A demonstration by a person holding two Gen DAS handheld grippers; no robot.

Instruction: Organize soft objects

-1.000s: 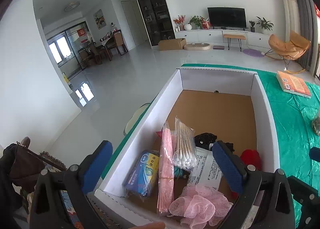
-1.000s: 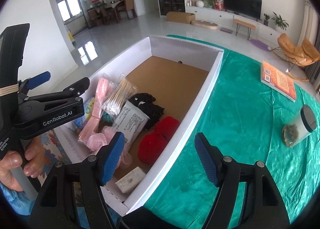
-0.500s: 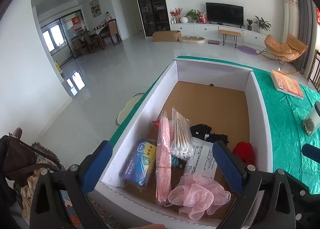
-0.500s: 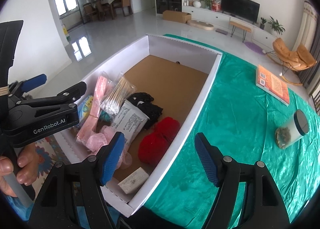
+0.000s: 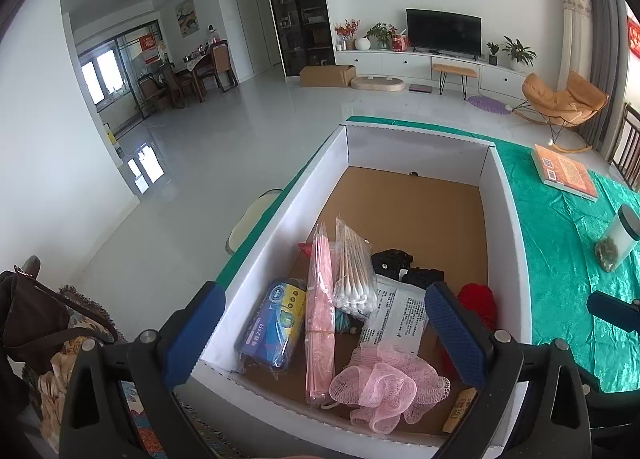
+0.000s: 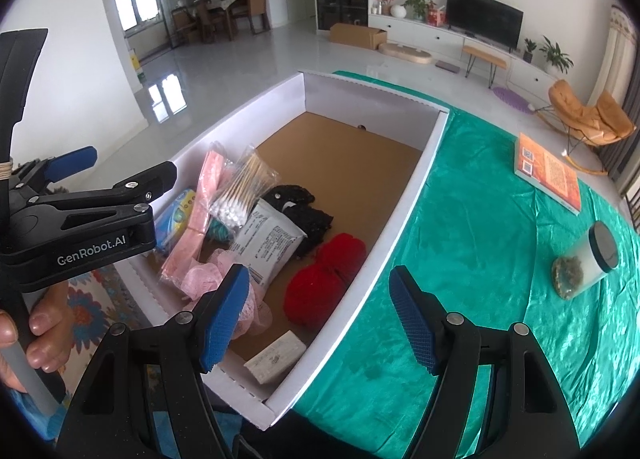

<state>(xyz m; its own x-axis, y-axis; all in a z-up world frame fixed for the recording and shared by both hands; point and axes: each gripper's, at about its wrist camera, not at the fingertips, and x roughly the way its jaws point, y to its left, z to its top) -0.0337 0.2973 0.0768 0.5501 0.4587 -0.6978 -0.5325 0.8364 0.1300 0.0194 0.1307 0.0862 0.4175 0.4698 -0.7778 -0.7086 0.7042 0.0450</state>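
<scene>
White walls, glossy pale floor [image 5: 208, 163]; television [image 5: 443, 31] on a low cabinet (plants beside); orange chair [image 5: 564, 103].

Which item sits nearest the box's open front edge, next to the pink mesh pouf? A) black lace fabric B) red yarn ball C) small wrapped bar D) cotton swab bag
C. In the right wrist view the small wrapped bar lies at the near end of the box, beside the pink mesh pouf; the other items sit farther in.
</scene>
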